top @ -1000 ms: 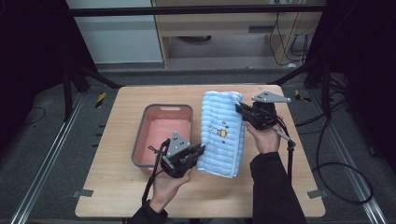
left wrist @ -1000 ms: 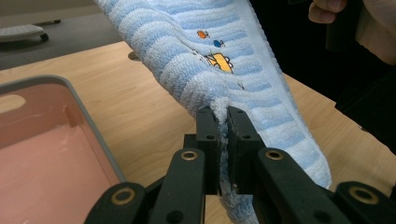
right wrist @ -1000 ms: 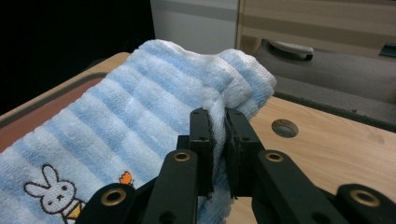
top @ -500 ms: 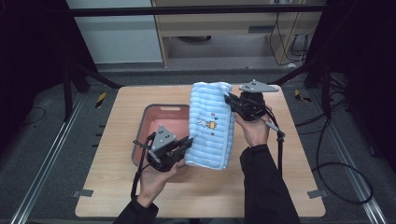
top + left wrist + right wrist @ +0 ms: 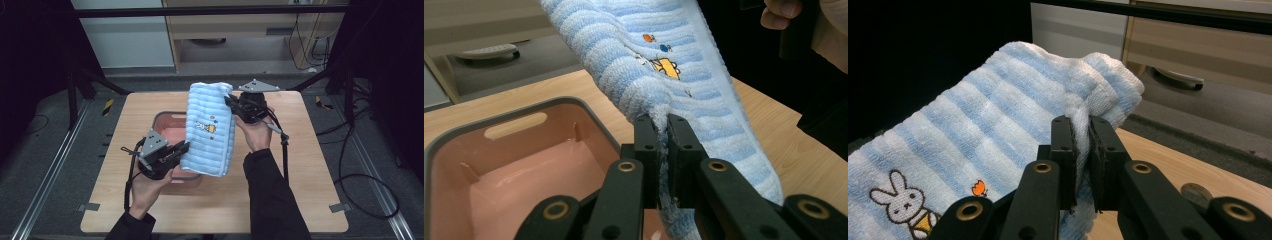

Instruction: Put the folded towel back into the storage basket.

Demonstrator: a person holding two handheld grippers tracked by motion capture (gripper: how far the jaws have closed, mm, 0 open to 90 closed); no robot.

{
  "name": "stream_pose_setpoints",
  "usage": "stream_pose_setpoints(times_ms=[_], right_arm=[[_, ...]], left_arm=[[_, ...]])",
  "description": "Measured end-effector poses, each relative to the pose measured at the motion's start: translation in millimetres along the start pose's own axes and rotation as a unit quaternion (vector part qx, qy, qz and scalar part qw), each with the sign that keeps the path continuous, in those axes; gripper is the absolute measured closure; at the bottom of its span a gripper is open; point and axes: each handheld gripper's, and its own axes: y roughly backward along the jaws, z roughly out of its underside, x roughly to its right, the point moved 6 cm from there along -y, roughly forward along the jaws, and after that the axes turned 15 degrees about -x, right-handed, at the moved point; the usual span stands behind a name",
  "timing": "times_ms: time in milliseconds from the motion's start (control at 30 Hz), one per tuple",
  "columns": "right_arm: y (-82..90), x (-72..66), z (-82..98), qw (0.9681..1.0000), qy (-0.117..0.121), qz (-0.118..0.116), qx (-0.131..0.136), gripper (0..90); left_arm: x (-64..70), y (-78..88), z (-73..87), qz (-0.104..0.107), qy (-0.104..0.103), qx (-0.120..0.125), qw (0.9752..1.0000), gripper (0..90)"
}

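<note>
I had the blue striped towel (image 5: 210, 130) lifted off the bench (image 5: 300, 165), stretched between my two grippers, and it hung partly above the pink bin (image 5: 165, 120). The left gripper (image 5: 182, 149) held the near corner: in the left gripper view its jaws were closed tight on a small fold of the towel (image 5: 684, 85), with the open bin (image 5: 514, 165) just below and to the side. The right gripper (image 5: 231, 102) held the far corner, higher up; in the right gripper view the jaws were also closed on a bunched edge of the towel (image 5: 998, 125) (the rabbit picture was on the side toward this camera).

What worried me was the grip itself. Each pair of jaws pinched only a thin piece of cloth near a corner, so in my judgement a fast pull, or moving the two hands further apart, could make one corner slip out. Then the towel would swing down from the other gripper and fall half on the rim of the bin, not inside. Also the loose lower edge hung near the bin wall and could catch there, if I lowered before the towel was well over the opening.
</note>
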Motion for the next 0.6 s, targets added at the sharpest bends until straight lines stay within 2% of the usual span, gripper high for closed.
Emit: stream_pose_setpoints(times_ms=[233,600], right_arm=[[-16.1,-15.6,-11.1,0.9999,0.008,-0.007,0.001,82.7],[-41.0,-28.8,-17.5,0.9996,-0.001,-0.027,0.005,82.6]], left_arm=[[-17.3,9.4,3.9,-0.010,0.010,0.001,0.9999,84.6],[-41.6,14.1,11.6,-0.025,0.028,-0.002,0.9993,84.6]])
